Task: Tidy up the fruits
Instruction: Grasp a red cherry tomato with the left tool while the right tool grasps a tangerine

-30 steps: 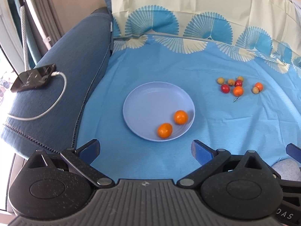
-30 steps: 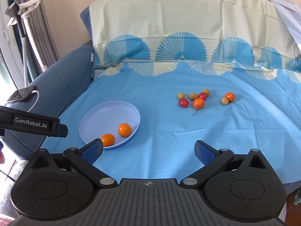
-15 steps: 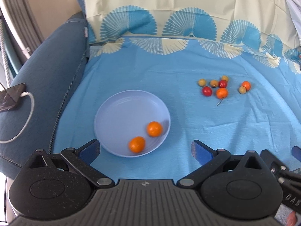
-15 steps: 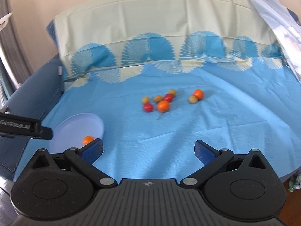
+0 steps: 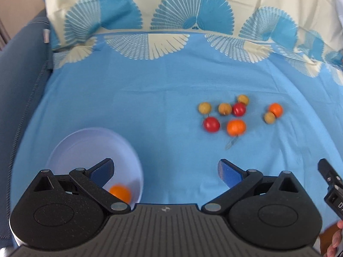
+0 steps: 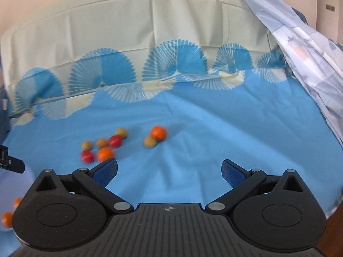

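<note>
— On the blue sheet (image 5: 150, 98), what's different from a moment ago?
— Both views have swung right. The plate (image 5: 85, 141) has slid to the lower left, partly behind the left gripper (image 5: 165, 171); one orange (image 5: 120, 193) shows in it.
— And the loose fruit?
— The cluster (image 6: 105, 144) sits nearer the right gripper (image 6: 169, 173), just beyond its left finger.
— Jaws?
— Both wide apart, holding nothing.
— Meaning?
— Likely the right one is lining up on another fruit for the plate.
</note>
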Available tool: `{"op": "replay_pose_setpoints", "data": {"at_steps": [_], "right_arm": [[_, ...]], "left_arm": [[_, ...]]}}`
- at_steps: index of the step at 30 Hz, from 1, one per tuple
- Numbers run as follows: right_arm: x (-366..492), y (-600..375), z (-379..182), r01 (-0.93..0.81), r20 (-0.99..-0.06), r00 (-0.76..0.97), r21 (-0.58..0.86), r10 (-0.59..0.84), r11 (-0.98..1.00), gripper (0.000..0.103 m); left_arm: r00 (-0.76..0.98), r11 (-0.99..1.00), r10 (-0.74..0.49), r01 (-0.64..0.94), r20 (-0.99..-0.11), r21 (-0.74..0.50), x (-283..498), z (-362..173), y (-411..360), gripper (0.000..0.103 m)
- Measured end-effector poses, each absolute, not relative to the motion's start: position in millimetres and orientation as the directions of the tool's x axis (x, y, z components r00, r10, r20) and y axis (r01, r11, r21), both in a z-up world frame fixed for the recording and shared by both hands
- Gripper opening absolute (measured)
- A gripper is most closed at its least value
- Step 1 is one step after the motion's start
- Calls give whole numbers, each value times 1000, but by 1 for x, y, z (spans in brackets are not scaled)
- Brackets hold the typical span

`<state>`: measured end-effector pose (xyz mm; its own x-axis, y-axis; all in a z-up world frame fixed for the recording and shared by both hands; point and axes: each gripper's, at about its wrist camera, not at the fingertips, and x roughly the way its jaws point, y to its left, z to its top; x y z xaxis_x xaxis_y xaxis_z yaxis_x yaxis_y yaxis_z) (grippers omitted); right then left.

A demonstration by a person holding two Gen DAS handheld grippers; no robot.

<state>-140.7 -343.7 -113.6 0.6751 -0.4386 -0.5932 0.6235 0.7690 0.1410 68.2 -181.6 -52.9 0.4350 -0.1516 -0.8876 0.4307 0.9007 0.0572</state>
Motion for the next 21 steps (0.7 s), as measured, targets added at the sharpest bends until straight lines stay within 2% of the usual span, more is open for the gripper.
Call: {"op": "replay_pose_setpoints", "data": {"at_steps": [4, 12, 17, 18, 20, 21], "right_arm": [[-101, -379, -136, 610, -601, 683, 156, -416, 777, 102], [-15, -433, -188, 628, -688, 648, 238, -328, 741, 102], [20, -458, -203, 629, -702, 650, 280, -292, 725, 100], [25, -461, -205, 627, -703, 653, 292, -283, 722, 94], [32, -467, -209, 631, -725, 640, 309, -253, 712, 72], [35, -466, -213, 635, -748, 618, 296, -240, 714, 50]], "left_arm": [[394, 912, -134, 408, -909, 42, 104, -81, -214, 103], [298, 925, -129, 380, -946, -7, 151, -138, -257, 103], [253, 943, -142, 327, -957, -54, 166, -154, -264, 103], [251, 943, -145, 327, -957, -58, 167, -156, -265, 103], [237, 943, -157, 324, -959, -75, 168, -160, -268, 99], [231, 946, -168, 313, -958, -90, 169, -161, -268, 90]]}}
